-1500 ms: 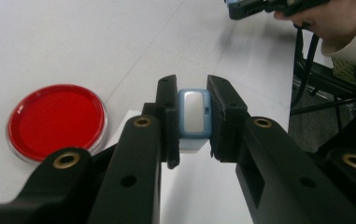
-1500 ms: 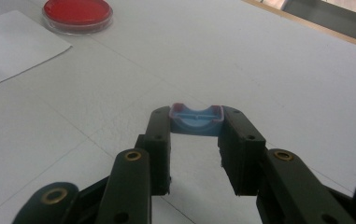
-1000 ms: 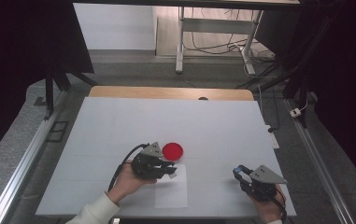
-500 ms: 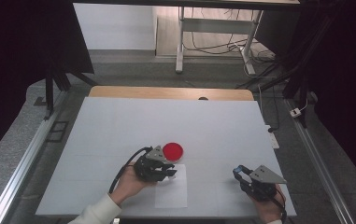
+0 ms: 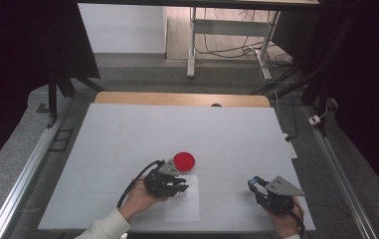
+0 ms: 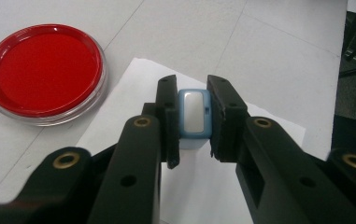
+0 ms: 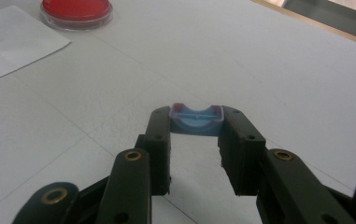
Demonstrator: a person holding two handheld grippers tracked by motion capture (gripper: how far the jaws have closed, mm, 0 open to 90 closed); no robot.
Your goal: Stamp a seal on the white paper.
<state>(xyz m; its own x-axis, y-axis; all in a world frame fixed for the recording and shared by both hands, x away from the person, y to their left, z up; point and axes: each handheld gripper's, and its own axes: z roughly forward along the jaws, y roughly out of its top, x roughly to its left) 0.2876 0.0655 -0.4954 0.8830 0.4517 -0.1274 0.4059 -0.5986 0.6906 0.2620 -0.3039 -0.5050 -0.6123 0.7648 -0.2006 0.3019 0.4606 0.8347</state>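
Stamp (image 6: 194, 119), a small pale-blue plastic block with rounded corners, sits clamped in the left gripper (image 6: 193, 122) over a flat white paper sheet (image 6: 259, 116). At ten o'clock lies a round, glossy red ink pad (image 6: 44, 72). Right gripper (image 7: 196, 125) pinches a blue plastic cap (image 7: 196, 119).

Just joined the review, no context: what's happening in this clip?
A person works at a white table with two handheld grippers. The left gripper is clamped on a small blue stamp held over a sheet of paper, beside a red ink pad. The right gripper grips a blue cap, off to the side.
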